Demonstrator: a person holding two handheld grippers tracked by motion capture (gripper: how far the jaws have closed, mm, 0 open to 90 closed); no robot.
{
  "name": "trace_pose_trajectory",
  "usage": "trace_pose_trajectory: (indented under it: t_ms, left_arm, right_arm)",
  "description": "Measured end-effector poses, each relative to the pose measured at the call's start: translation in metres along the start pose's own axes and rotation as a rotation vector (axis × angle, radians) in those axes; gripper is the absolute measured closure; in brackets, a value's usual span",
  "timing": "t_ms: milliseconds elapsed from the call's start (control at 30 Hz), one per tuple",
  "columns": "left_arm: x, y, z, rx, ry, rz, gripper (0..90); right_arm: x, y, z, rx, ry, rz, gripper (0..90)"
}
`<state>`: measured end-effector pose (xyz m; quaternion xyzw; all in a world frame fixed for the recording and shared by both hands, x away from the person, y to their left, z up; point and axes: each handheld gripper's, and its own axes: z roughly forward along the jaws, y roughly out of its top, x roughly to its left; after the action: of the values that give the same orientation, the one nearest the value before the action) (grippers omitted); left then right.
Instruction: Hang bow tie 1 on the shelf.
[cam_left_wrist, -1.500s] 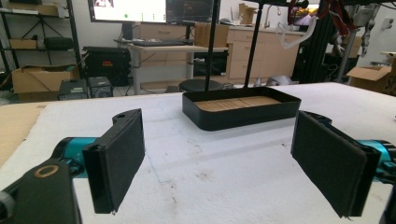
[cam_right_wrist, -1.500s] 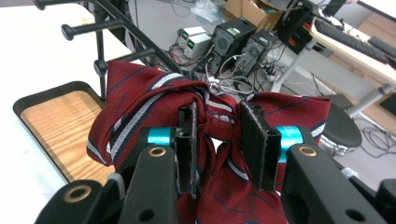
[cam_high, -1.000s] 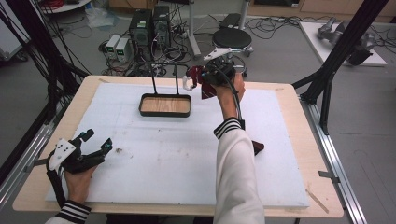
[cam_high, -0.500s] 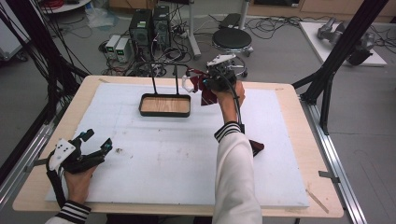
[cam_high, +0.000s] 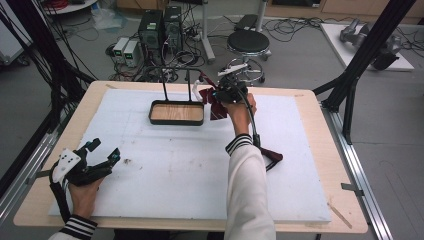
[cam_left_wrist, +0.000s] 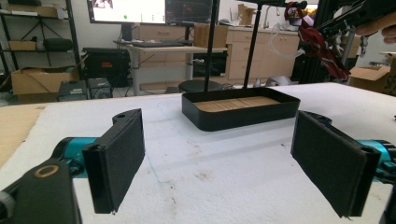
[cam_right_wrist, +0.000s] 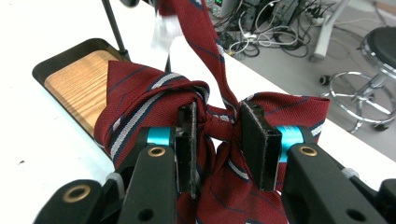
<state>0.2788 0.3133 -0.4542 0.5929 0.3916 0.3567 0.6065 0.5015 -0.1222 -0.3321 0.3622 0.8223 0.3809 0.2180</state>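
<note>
item 1, my right gripper: jaws drawn in close on the knot of a dark red bow tie, pads pressing it from both sides, in the centre of the right gripper view. in the high view the same gripper sits at upper centre of the frame, the tie a dark red bunch just right of the tray.

item 2, bow tie: dark red cloth with thin white and navy stripes, two folded wings either side of the knot, a strap running up and out of the top of the right gripper view. a white tag shows blurred on that strap; nothing on it can be read. the stripes are too small to tell in the high view.

item 3, my left gripper: lower left of the high view, resting on the white mat. the left gripper view shows its jaws spread wide, holding nothing.

item 4, black tray: wooden floor, two black upright rods, upper centre of the high view. the left gripper view shows the tie up at its upper right, level with the rod tops.
</note>
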Motion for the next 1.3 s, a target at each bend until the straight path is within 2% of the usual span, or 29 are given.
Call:
trace_pose_trajectory:
  t_ms: [300,567,733,867,967,1167,1233,1300]
  left_arm:
    - [0.0,0.0,0.0,0.001,0.001,-0.002,17.8]
    - [0.0,0.0,0.0,0.002,-0.001,0.001,17.8]
    - [0.0,0.0,0.0,0.002,-0.002,0.001,17.8]
    - [0.0,0.0,0.0,0.003,-0.001,0.002,17.8]
    - [0.0,0.0,0.0,0.002,-0.001,0.001,17.8]
    - [0.0,0.0,0.0,0.003,-0.001,0.001,17.8]
    - [0.0,0.0,0.0,0.001,0.0,0.0,17.8]
    - [0.0,0.0,0.0,0.0,0.0,0.0,17.8]
  right_arm:
    - [0.005,-0.001,0.009,0.007,0.021,0.005,67.5]
    - [0.004,0.0,0.009,0.006,0.014,0.005,65.7]
    - [0.002,0.0,0.008,0.001,0.033,0.026,62.5]
    - [0.001,0.0,0.008,0.013,0.035,0.058,49.1]
    - [-0.001,-0.001,0.008,0.02,0.036,0.099,35.6]
    - [-0.002,0.0,-0.003,0.001,0.05,0.099,18.3]
    - [-0.002,0.001,-0.011,-0.009,0.031,0.097,11.7]
    - [-0.003,0.002,-0.021,-0.028,0.024,0.107,11.7]
